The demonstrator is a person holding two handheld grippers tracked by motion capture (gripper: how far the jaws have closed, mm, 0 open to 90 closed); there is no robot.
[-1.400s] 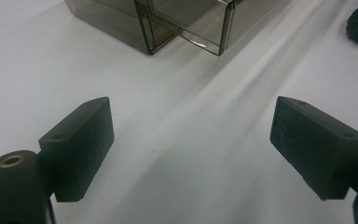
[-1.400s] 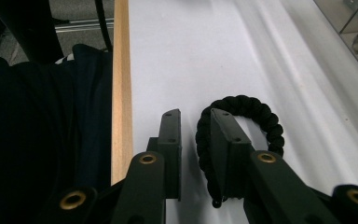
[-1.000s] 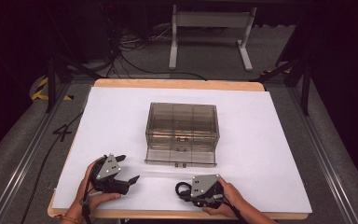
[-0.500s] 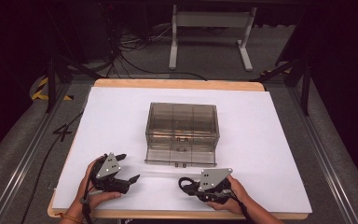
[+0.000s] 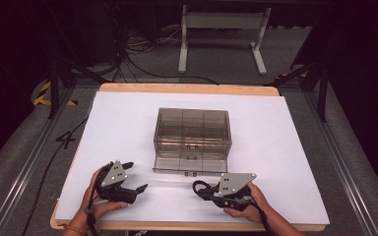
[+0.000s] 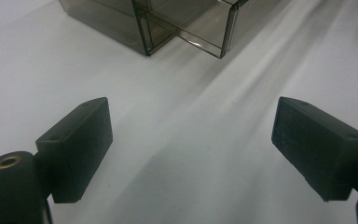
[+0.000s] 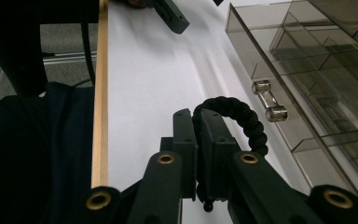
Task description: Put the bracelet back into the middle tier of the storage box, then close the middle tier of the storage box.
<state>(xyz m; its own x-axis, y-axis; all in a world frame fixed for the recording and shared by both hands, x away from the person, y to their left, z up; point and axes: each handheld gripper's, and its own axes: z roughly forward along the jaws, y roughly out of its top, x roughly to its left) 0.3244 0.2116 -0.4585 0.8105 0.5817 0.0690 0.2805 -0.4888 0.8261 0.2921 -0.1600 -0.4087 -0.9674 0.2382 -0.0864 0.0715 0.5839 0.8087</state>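
Right tool (image 5: pixel 200 187), pinching the black hair tie (image 7: pixel 235 114), has lifted slightly; left tool (image 5: pixel 137 177) spread.

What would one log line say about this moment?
right gripper: shut on black hair tie, raised off table | left gripper: open, empty | smoky clear drawer organizer: bottom drawer open

A white table (image 5: pixel 285 147) with a wooden edge (image 5: pixel 187 88) stands on grey floor (image 5: pixel 24 147). Beyond its far edge a pale metal stand (image 5: pixel 221 29) rises, with black cables (image 5: pixel 133 54) beside it. Yellow-and-black striped tape (image 5: pixel 47 93) marks the floor at the left.
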